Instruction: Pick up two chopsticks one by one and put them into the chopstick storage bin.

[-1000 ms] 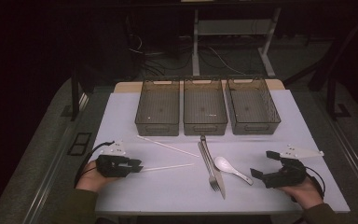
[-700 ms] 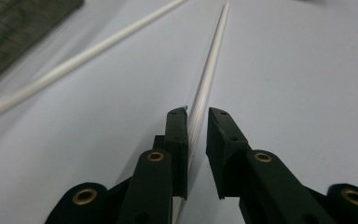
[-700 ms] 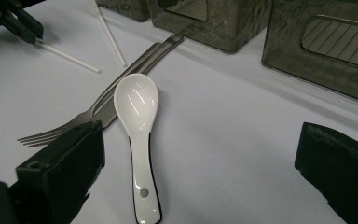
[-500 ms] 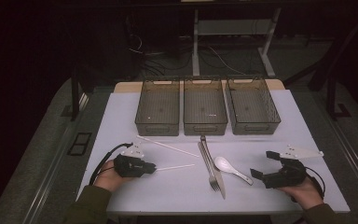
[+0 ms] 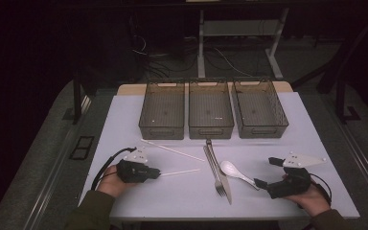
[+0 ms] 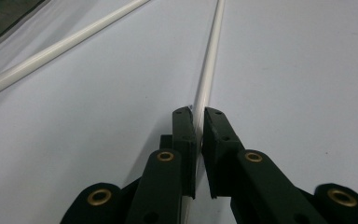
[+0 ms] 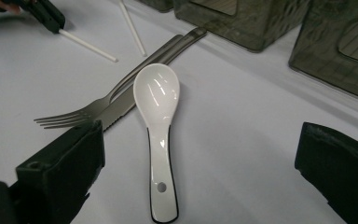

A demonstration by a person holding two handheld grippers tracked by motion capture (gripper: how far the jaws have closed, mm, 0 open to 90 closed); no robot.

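L gripper (image 6: 198,122) has just been closing its fingers on the near chopstick (image 6: 208,70), now pinched at its end, lying flat on the bench (image 5: 278,143). R gripper (image 7: 200,158) sits w/ fingers wide, spoon (image 7: 158,126) between them, not touched. Step: pickup of the chopstick. Next, probably: lift it level w/o slipping, carry to a bin (image 5: 163,111); 2nd chopstick (image 6: 60,46) lies just beside.

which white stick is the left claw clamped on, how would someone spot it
Start at the three smoked plastic bins along the table's far edge, then come toward the person on the left. Two thin white plastic sticks lie there; it is the nearer stick, its left end pinched in the left claw, while the longer far stick lies free.
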